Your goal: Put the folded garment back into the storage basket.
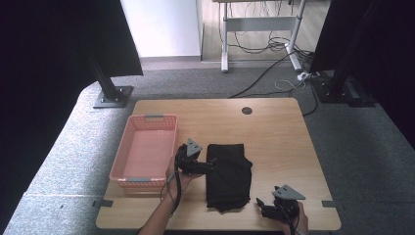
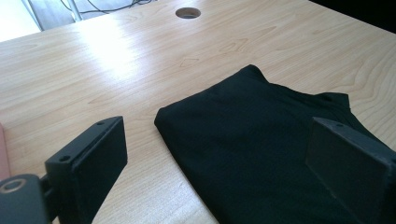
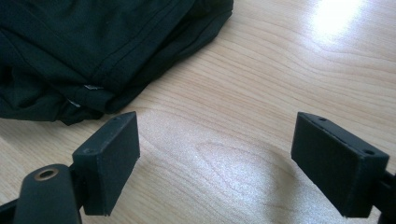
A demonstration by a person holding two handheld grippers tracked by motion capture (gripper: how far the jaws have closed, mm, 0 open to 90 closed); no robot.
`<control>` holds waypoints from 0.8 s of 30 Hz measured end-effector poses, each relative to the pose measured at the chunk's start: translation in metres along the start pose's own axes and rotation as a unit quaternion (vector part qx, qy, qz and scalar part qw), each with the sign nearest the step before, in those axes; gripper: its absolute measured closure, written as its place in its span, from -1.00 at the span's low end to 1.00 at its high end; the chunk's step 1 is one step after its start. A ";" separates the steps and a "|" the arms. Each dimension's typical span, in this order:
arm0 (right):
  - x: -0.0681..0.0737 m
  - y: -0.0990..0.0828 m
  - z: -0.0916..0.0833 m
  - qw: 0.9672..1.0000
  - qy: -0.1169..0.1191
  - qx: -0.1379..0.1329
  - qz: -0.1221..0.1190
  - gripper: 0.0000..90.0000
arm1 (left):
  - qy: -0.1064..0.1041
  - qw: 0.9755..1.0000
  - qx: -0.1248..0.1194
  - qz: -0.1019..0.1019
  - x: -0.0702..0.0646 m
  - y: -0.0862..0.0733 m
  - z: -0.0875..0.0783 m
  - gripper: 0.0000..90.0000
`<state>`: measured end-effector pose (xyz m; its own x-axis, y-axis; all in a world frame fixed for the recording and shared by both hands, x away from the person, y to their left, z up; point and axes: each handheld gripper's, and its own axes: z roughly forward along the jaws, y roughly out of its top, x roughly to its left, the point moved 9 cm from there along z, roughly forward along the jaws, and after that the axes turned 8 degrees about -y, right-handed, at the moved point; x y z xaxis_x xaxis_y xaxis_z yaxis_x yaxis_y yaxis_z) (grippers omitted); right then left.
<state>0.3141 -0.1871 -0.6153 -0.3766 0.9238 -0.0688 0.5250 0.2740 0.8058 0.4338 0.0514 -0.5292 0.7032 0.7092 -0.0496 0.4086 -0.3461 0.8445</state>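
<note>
A folded black garment [image 1: 228, 176] lies in the middle of the wooden table [image 1: 274, 132]. My left gripper [image 1: 209, 165] hovers at the garment's left edge, open, its jaws straddling the near corner of the cloth [image 2: 261, 154] without pressing on it. My right gripper [image 1: 261, 205] rests near the table's front edge, just right of the garment's lower corner [image 3: 93, 51]. It stands open over bare wood with nothing between its jaws.
A pink plastic basket [image 1: 145, 149] sits at the table's left side, close to my left gripper. A round cable hole [image 1: 246, 110] marks the far middle of the table. Cables and a desk frame [image 1: 259, 29] lie on the floor beyond.
</note>
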 end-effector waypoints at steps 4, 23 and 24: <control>0.000 0.000 0.000 1.000 0.001 0.000 0.002 -0.67 | 0.001 1.000 0.002 -0.004 0.002 0.000 0.005 -0.88; 0.000 0.000 0.000 1.000 0.005 0.001 0.000 -0.66 | -0.004 1.000 0.014 -0.004 0.002 0.010 0.027 -0.89; 0.000 0.000 0.000 1.000 0.005 0.001 0.000 -0.66 | -0.004 1.000 0.015 -0.006 0.003 0.011 0.028 -0.89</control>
<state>0.3138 -0.1868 -0.6153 -0.3836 0.9213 -0.0632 0.5259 0.2742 0.8051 0.4566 0.0320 -0.5354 0.7028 0.7084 -0.0650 0.4349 -0.3556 0.8273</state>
